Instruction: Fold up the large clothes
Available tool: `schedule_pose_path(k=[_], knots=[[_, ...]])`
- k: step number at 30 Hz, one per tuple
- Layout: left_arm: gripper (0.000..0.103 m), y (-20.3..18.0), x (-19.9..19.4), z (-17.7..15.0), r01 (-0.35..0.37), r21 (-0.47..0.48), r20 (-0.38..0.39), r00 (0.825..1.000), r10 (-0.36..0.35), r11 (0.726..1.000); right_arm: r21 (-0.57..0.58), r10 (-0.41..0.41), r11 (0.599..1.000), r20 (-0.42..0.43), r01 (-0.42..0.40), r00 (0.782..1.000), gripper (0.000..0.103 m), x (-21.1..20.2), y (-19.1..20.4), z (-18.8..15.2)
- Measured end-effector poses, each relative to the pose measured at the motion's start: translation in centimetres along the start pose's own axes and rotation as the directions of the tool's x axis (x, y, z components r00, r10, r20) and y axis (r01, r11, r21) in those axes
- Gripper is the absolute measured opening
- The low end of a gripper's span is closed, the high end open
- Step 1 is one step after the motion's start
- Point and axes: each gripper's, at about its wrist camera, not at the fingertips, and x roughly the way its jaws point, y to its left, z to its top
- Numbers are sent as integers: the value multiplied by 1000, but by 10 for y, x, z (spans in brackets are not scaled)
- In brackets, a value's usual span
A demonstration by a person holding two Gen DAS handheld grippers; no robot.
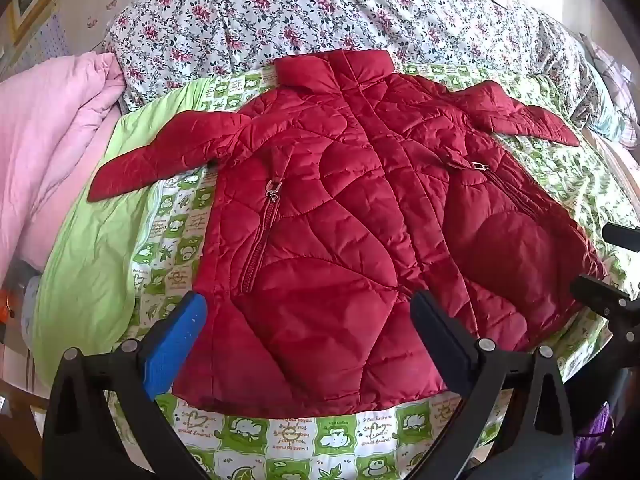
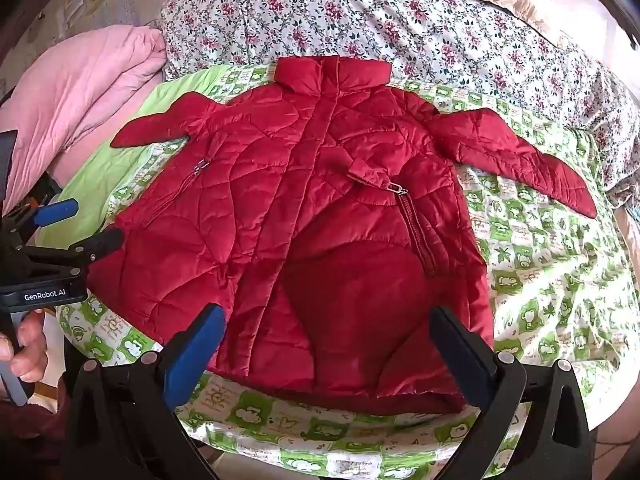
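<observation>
A red quilted jacket (image 1: pixel 340 216) lies flat, front up, on a green-and-white patterned sheet (image 1: pixel 280 440). Its collar points away and both sleeves spread out to the sides. It also shows in the right wrist view (image 2: pixel 304 216). My left gripper (image 1: pixel 308 320) is open and empty, hovering over the jacket's lower hem. My right gripper (image 2: pixel 324 336) is open and empty over the hem too. The left gripper (image 2: pixel 76 220) appears at the left edge of the right wrist view, held by a hand. The right gripper's fingers (image 1: pixel 600 292) show at the right edge of the left wrist view.
A floral quilt (image 1: pixel 320 20) lies behind the jacket. A pink blanket (image 1: pixel 52 128) is piled at the left, beside a plain green cover (image 1: pixel 92 240). The bed's near edge runs below the hem.
</observation>
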Motion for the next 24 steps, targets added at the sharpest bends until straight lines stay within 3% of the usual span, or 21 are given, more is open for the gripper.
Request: schedule_pose_path(k=[24], knots=[[102,1,0,0,4,0,6,1000,-4,1000,-11,5,1000,7,-5,1000,102,-1,4,0]])
